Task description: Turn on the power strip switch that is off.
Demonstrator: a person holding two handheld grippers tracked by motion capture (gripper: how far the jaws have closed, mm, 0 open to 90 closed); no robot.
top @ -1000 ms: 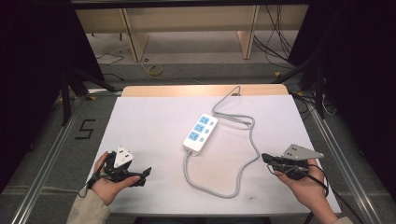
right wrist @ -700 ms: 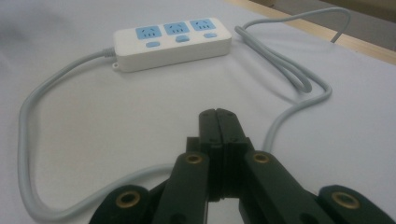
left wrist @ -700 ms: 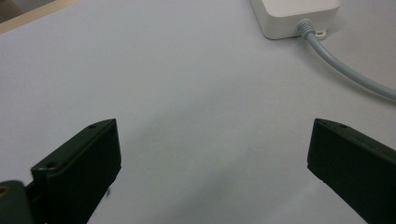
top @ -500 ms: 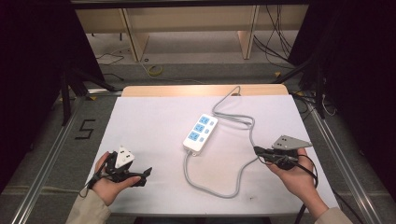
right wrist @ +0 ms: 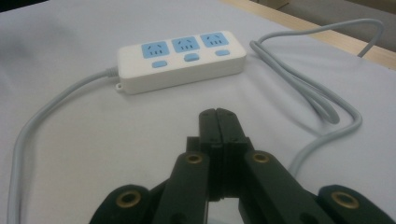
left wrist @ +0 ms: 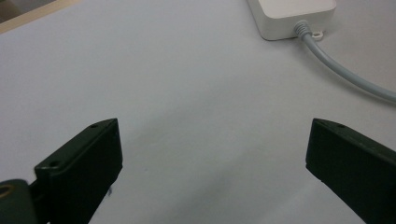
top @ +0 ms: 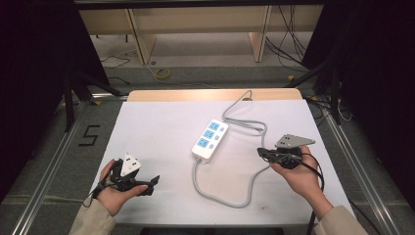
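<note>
The left gripper (top: 147, 183) has its jaws spread wide over bare white table (top: 161, 132), gripping nothing. The power strip (top: 210, 139) lies ahead between both grippers, its grey cord (top: 244, 196) looping near the right gripper (top: 262, 152), whose jaws are pressed together, empty

You are sitting at a flat table covered in white paper (top: 161, 127), with a strip of light wood showing at its far edge. A white plastic power strip with three blue sockets (top: 210, 139) is lying near the middle. Its long grey cord (top: 249, 183) is curling across the paper.
</note>
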